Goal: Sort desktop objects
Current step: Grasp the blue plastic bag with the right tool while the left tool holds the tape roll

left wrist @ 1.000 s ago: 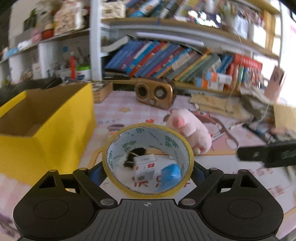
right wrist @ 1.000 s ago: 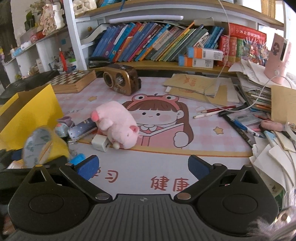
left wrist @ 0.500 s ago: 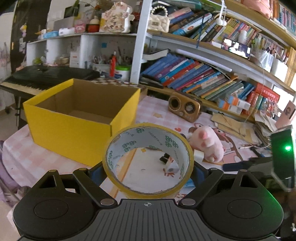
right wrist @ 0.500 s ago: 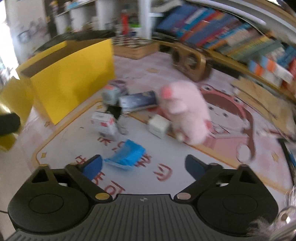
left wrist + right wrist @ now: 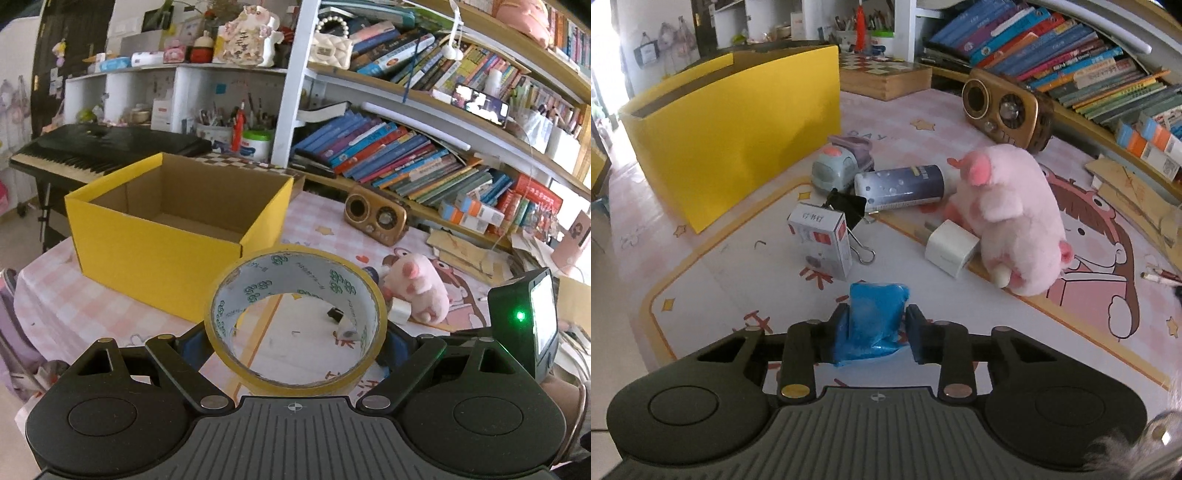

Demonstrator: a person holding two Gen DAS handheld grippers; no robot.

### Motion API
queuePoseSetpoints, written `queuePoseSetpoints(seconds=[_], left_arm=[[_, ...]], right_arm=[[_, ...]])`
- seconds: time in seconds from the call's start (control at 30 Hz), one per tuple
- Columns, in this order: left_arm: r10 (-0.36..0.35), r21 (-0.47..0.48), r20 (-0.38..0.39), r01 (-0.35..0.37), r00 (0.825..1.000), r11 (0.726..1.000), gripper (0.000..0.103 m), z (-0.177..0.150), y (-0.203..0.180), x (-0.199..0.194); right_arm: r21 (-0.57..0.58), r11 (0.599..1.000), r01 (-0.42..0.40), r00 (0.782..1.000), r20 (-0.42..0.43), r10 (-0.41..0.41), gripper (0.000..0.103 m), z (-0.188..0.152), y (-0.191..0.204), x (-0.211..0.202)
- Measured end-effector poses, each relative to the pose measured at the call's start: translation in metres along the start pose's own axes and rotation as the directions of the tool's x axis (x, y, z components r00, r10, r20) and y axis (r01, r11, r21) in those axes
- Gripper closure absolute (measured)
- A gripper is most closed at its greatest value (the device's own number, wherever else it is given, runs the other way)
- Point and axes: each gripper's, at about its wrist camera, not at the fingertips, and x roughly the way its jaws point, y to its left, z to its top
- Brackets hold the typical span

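now left fingers [image 5: 295,341] wide, clamping tape roll [image 5: 295,317], right fingers [image 5: 873,332] just closed, pinching blue packet [image 5: 873,321]

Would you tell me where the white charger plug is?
Right wrist view, centre-right: the white charger plug lies on the mat against the pink plush pig.

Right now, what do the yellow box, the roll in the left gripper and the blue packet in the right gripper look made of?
Yellow box: cardboard, matte yellow outside, raw brown inside with folded flaps. Roll: glossy yellowish plastic tape on a printed paper core. Blue packet: thin shiny plastic film, crinkled where the pads pinch it; its contents cannot be told.
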Motion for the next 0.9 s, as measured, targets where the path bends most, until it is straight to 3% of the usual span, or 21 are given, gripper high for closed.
queuePoseSetpoints(seconds=[0.33,0.63,0.9], left_arm=[[-0.066,0.014,-0.005,0.066,0.998,0.998,0.011,0.0,0.001,0.003],[-0.147,0.036,0.0,0.147,0.989,0.989,0.011,0.005,0.006,-0.002],[-0.215,0.075,0.001,0.214,0.977,0.974,0.011,0.008,0.025,-0.011]], right_arm=[[0.07,0.997,0.009,0.999,0.04,-0.012,0.077,0.002,-0.004,-0.029],[0.204,0.979,-0.03,0.997,0.079,0.014,0.077,0.004,-0.009,-0.077],[0.274,0.962,-0.001,0.992,0.12,-0.033,0.077,-0.005,0.019,-0.108]])
